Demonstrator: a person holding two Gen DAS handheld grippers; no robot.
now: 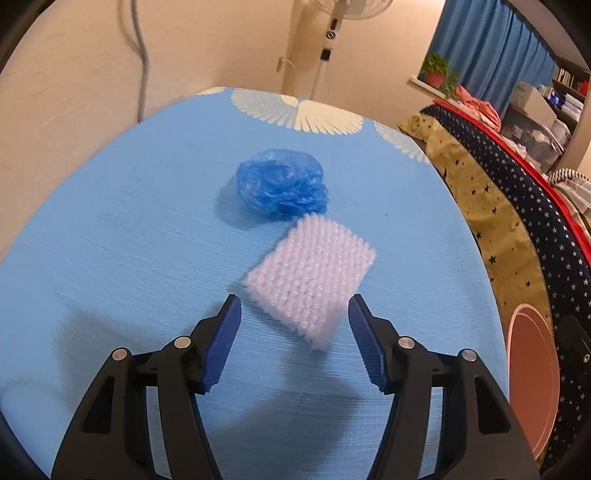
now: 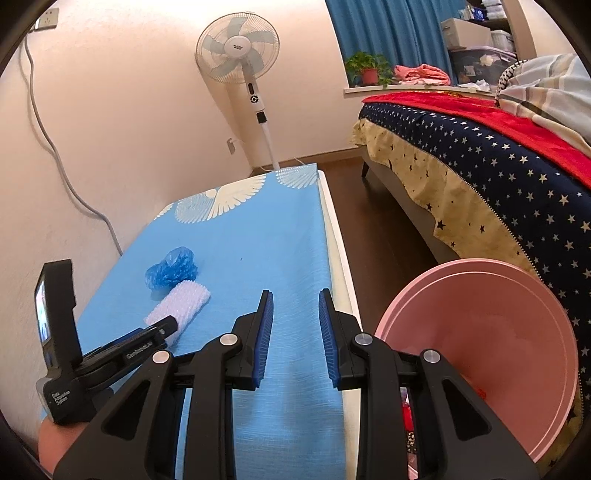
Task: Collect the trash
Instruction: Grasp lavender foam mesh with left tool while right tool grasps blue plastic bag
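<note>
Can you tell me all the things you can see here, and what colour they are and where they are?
foam net: 1, white, on the table, just ahead of the left gripper
plastic bag: 1, blue, crumpled, on the table just beyond the foam net
table: 1, light blue cloth with white fan shapes at the far end
basin: 1, pink, right of the table, beside the bed
fan: 1, white, standing past the table's far end
bed: 1, navy cover with stars, red blanket, on the right
potted plant: 1, green in a red pot, on the windowsill
curtain: 1, blue, at the window
left gripper: 1, black with blue pads, open, holding nothing
right gripper: 1, black with blue pads, open, holding nothing
</note>
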